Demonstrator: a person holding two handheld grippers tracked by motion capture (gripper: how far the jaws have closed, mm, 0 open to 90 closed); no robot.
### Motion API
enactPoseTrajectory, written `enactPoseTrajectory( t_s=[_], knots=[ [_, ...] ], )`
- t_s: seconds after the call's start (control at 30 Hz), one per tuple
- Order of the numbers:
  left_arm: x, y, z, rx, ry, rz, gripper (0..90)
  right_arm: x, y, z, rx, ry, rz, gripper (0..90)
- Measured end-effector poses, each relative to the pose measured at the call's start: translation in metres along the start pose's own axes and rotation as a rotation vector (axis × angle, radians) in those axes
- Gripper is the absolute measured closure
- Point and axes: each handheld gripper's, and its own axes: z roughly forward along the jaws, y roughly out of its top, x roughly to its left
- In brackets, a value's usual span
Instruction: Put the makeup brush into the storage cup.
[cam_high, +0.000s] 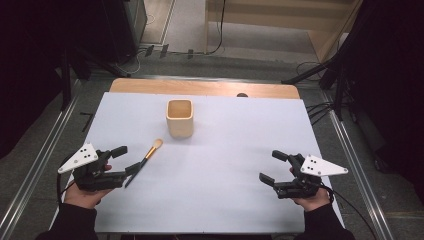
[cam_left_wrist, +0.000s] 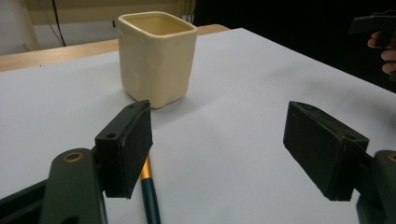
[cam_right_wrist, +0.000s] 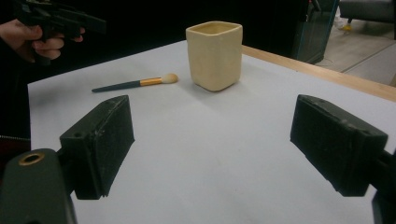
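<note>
The white-covered table (cam_high: 210, 200) carries a cream square cup (cam_high: 179, 118) standing upright toward twelve o'clock, empty as far as its mouth shows. At about eight o'clock from it, close by, a dark-handled makeup brush (cam_high: 144, 161) lies flat, bristles toward the cup. The left claw (cam_high: 124, 160) is spread wide, one jaw right over the brush handle, gripping nothing. The right claw (cam_high: 273, 166) hangs open and idle at four o'clock. I judge the work barely begun: grasp, lift and placing into the cup remain.
</note>
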Motion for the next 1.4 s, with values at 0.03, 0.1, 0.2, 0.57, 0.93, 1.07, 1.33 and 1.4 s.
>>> enactPoseTrajectory(
  t_s=[0.03, 0.1, 0.2, 0.57, 0.93, 1.07, 1.33, 1.4],
  knots=[
    [0.002, 0.000, 0.003, 0.036, 0.006, -0.001, 26.1, 0.001, 0.000, 0.000, 0.002, -0.002, -0.004, 14.4],
    [0.002, 0.001, 0.005, 0.055, 0.015, -0.004, 26.0, 0.002, 0.000, 0.001, 0.001, 0.001, -0.008, 14.5],
    [0.001, 0.006, 0.007, 0.076, 0.023, 0.000, 26.6, 0.002, 0.001, 0.001, 0.002, 0.004, -0.007, 14.4],
    [-0.003, 0.032, 0.016, 0.143, 0.065, 0.049, 28.7, 0.003, 0.002, 0.002, 0.004, 0.017, -0.013, 14.5],
    [0.002, 0.055, 0.034, 0.341, 0.041, -0.023, 26.1, 0.004, 0.001, 0.002, 0.002, 0.034, -0.012, 14.5],
    [0.004, 0.065, 0.044, 0.469, 0.106, -0.029, 25.4, 0.004, 0.001, 0.003, 0.011, 0.033, -0.013, 14.6],
    [0.008, 0.073, 0.059, 0.602, 0.136, -0.053, 25.2, 0.004, 0.000, 0.004, 0.019, 0.036, -0.012, 14.5],
    [0.008, 0.074, 0.068, 0.685, 0.151, -0.041, 25.2, 0.004, 0.000, 0.003, 0.023, 0.036, -0.008, 14.6]
  ],
)
